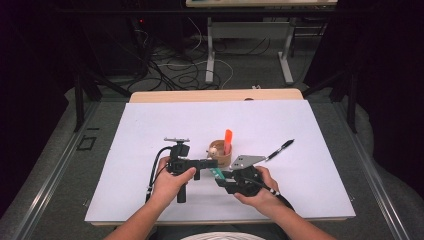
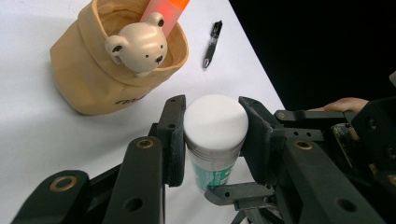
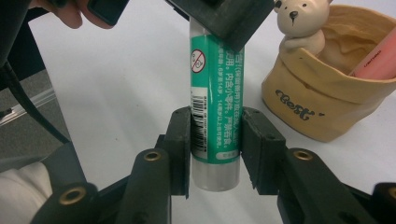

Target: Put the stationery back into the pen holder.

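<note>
— What am I working over?

— I see a table point(image 1: 150, 96) with a pale wooden edge along its far side, nearly all of it under a white sheet point(image 1: 165, 130) that runs to the near edge.

— What rests on the sheet?

— Near the middle stands a tan fabric pot point(image 1: 221, 156) with a small bear figure on its rim and an orange stick upright inside. A black pen point(image 1: 280, 149) lies flat to the pot's right, apart from it and angled toward the far right corner.
</note>
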Tool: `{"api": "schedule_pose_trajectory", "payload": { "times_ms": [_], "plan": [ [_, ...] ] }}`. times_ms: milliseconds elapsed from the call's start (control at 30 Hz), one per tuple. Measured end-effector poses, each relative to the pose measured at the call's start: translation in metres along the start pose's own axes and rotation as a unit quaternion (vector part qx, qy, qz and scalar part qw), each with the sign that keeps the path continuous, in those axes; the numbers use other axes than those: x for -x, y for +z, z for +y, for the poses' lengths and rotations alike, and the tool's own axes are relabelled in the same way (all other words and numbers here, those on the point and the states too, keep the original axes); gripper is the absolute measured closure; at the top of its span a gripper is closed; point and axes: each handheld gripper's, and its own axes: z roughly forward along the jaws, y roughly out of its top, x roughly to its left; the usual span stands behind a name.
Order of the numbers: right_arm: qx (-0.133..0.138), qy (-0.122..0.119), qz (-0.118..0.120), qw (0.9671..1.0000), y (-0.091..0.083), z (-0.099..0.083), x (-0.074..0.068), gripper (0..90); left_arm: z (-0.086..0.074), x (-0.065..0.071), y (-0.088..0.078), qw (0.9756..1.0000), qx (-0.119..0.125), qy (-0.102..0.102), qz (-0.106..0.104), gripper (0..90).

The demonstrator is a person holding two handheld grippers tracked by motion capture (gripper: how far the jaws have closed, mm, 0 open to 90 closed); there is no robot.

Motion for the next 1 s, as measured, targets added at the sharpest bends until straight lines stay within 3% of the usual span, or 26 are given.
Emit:
{"api": "schedule_pose_trajectory", "payload": {
  "times_ms": [233, 300, 367, 433, 600, 667, 1000],
  "plan": [
    [-0.018, 0.0, 0.0, 0.9998, 0.006, -0.003, 0.0, 55.6, 0.0, -0.004, -0.007, 0.9998, 0.012, 0.001, 0.015, 64.9],
    [-0.023, -0.008, -0.001, 0.9997, 0.009, -0.005, 0.001, 52.3, 0.001, -0.006, -0.009, 0.9995, 0.02, 0.011, 0.02, 64.9],
    [-0.037, 0.0, 0.003, 0.9993, 0.009, -0.006, 0.002, 49.5, 0.002, -0.004, -0.012, 0.9995, 0.025, 0.003, 0.021, 64.9],
    [-0.04, 0.003, 0.0, 0.9992, 0.011, -0.007, 0.002, 46.4, 0.004, -0.004, -0.013, 0.9991, 0.033, 0.008, 0.027, 65.0],
    [-0.049, 0.005, -0.001, 0.9988, 0.008, -0.009, 0.007, 40.5, 0.012, 0.002, -0.019, 0.9968, 0.041, 0.053, 0.043, 65.0],
    [-0.041, 0.01, -0.008, 0.9991, 0.006, -0.01, 0.01, 38.6, 0.016, 0.005, -0.022, 0.9953, 0.041, 0.071, 0.05, 65.0],
    [-0.046, 0.019, -0.027, 0.9984, 0.001, -0.011, 0.02, 33.9, 0.033, 0.013, -0.024, 0.9935, 0.045, 0.085, 0.062, 65.0]
  ]
}}
